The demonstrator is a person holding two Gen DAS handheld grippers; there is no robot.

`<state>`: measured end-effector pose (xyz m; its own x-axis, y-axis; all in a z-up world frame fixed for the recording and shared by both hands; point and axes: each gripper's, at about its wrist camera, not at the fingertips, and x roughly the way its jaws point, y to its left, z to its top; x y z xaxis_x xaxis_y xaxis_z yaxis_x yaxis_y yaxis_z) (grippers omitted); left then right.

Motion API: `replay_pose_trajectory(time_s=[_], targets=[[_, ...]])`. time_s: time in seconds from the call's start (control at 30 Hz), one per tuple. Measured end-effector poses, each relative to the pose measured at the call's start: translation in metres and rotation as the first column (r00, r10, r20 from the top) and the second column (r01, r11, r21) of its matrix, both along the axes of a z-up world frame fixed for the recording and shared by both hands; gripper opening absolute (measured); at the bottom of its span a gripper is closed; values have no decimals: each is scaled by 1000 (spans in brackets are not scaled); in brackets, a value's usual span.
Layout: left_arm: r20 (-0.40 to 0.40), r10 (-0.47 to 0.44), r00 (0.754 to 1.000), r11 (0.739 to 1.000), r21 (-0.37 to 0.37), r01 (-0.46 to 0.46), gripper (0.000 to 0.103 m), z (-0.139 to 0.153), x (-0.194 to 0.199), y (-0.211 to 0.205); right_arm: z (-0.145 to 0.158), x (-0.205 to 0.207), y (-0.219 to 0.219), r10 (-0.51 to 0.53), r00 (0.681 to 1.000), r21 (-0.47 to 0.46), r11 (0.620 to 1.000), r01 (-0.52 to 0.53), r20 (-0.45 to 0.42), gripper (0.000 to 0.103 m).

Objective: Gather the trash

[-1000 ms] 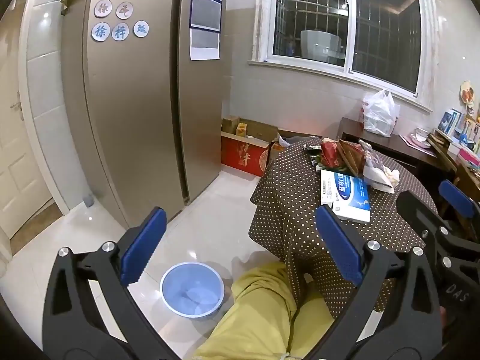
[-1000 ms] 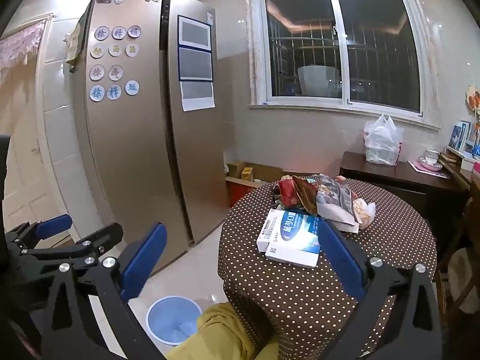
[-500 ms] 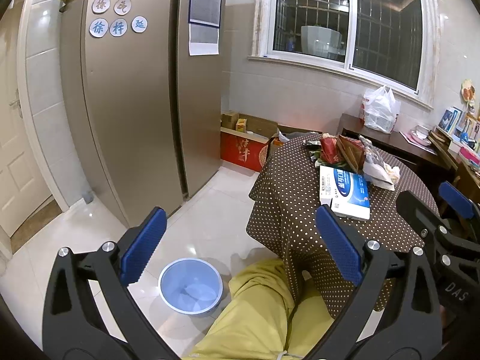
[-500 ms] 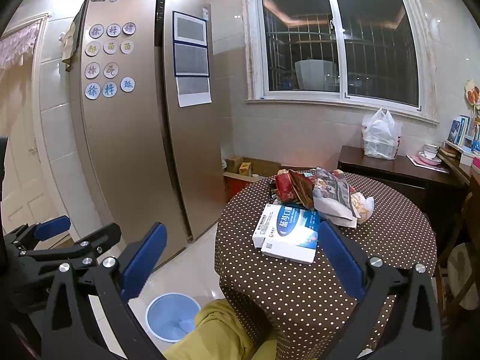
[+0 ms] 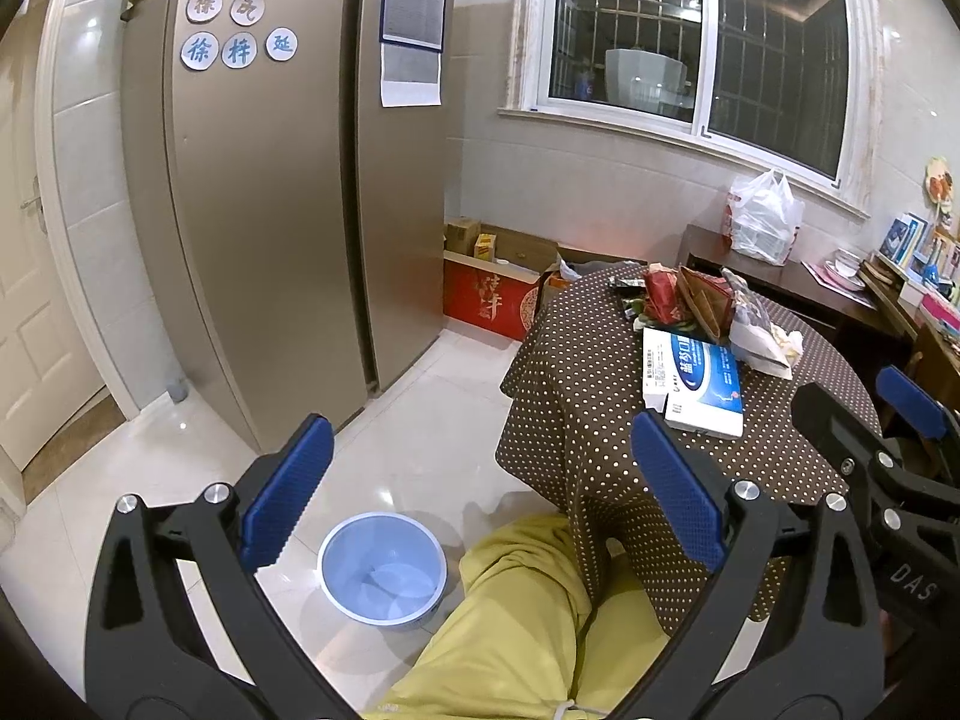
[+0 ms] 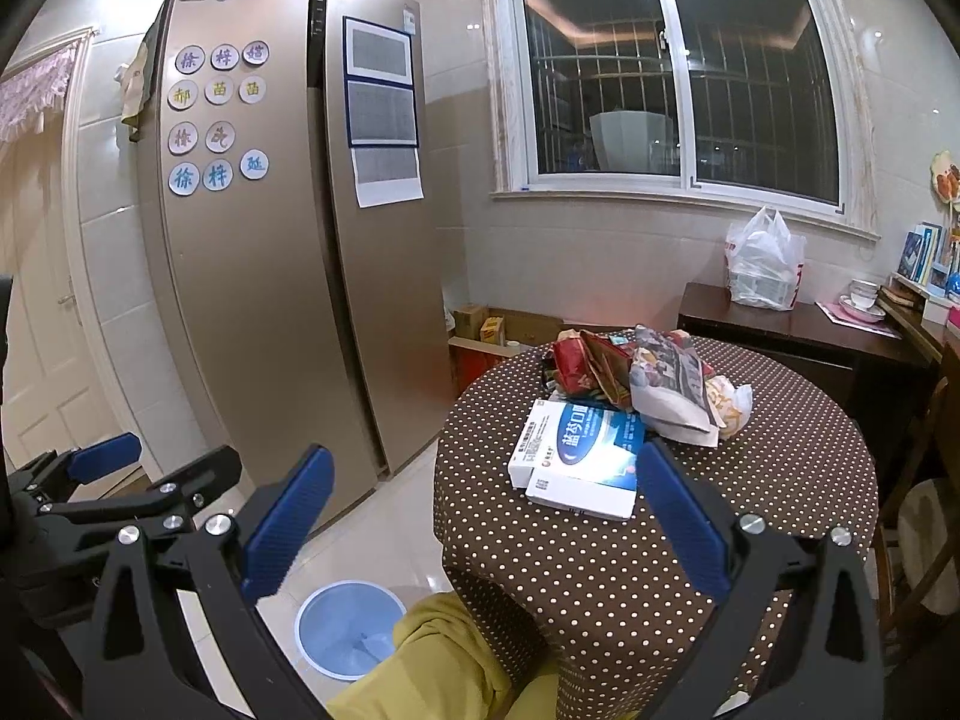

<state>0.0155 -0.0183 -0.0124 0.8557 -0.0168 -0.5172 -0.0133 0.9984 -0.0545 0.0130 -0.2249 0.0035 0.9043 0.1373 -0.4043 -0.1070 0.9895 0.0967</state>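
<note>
A round table with a brown polka-dot cloth [image 6: 630, 552] [image 5: 576, 396] carries the trash: two stacked white-and-blue boxes [image 6: 579, 456] [image 5: 693, 381], crumpled red and brown wrappers [image 6: 585, 363] [image 5: 678, 300] and a pale printed bag [image 6: 672, 393] [image 5: 753, 330]. A light blue bin [image 5: 383, 575] [image 6: 345, 627] stands on the floor, left of the table. My left gripper [image 5: 480, 492] is open above the floor and bin, holding nothing. My right gripper [image 6: 486, 516] is open in front of the table's near edge, short of the boxes.
A person's knee in yellow-green trousers [image 5: 528, 606] sits between bin and table. A tall gold fridge [image 6: 282, 228] stands at the left, cardboard boxes [image 5: 489, 294] by the wall. A dark side table [image 6: 792, 330] bears a white plastic bag [image 6: 762, 267]. A chair [image 6: 924, 480] is at right.
Both grippers have drifted a little with the view shifting slightly; the table and boxes sit marginally lower and closer in the right wrist view. Both stay open and empty.
</note>
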Motion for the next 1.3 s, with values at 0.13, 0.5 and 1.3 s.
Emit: replay_pose_trajectory(time_s=[0.13,0.5,1.3], targets=[[-2,-1,1000,1000,-2,1,97,1,1,1,0,0,1,-1,1000,-1,1000,1,-1,99],[-6,3,1000,1000,-1,-3,97,2,3,4,-1,1,1,0,1000,-6,1000,0,1,99],[-9,11,1000,1000,16,-11,97,0,4,0,-3,3,-4,-8,1000,3,1000,8,-7,99]])
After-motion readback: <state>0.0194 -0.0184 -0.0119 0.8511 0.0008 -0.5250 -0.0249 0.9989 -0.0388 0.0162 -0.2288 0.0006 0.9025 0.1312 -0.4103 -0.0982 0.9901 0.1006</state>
